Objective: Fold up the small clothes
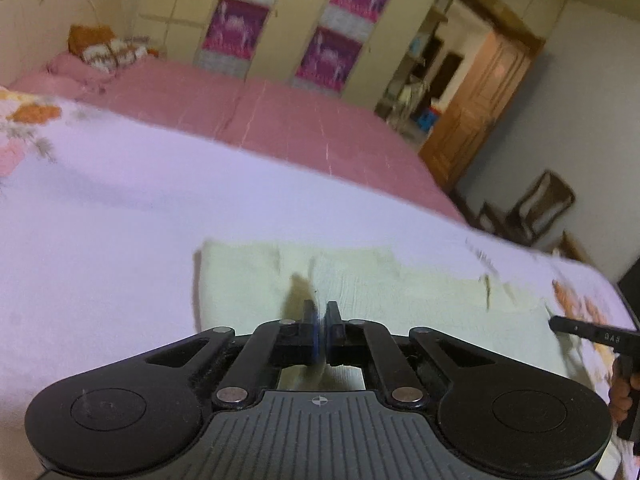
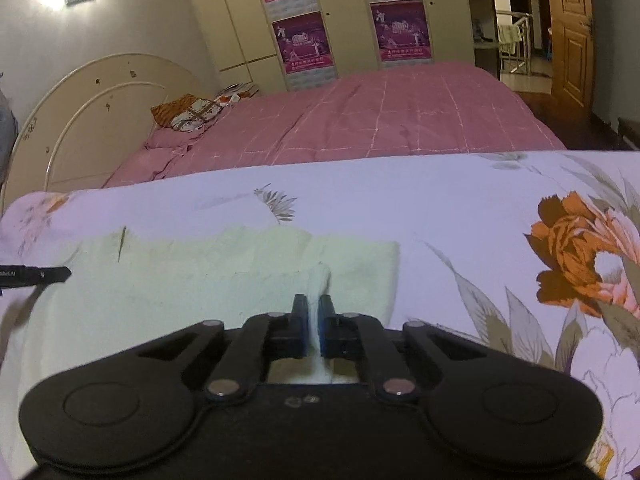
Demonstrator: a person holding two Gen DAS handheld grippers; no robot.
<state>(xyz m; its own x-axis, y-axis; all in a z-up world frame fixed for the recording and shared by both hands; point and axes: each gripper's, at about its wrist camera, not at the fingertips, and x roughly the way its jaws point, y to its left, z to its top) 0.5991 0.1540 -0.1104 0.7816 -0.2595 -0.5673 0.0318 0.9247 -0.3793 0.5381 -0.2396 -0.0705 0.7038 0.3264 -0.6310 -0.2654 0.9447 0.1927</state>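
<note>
A pale yellow-green garment (image 1: 400,288) lies flat on a white floral sheet (image 1: 120,208). My left gripper (image 1: 321,306) sits over its near edge towards the left end, jaws shut, with a blurred strip of cloth showing between the pads. In the right wrist view the same garment (image 2: 200,280) spreads to the left. My right gripper (image 2: 314,300) is shut on a raised white fold of it near the right end. Each gripper's finger shows at the edge of the other's view: right fingertip (image 1: 560,324), left fingertip (image 2: 64,271). A hand (image 1: 622,392) holds the right gripper.
The floral sheet (image 2: 480,208) covers the near surface, with an orange flower print (image 2: 576,248) at the right. Behind lies a pink quilt (image 2: 400,112) with pillows (image 2: 192,114) by a cream headboard (image 2: 100,112). Wardrobes with purple posters (image 2: 304,40), a wooden door (image 2: 572,32) and a chair (image 1: 540,208) stand beyond.
</note>
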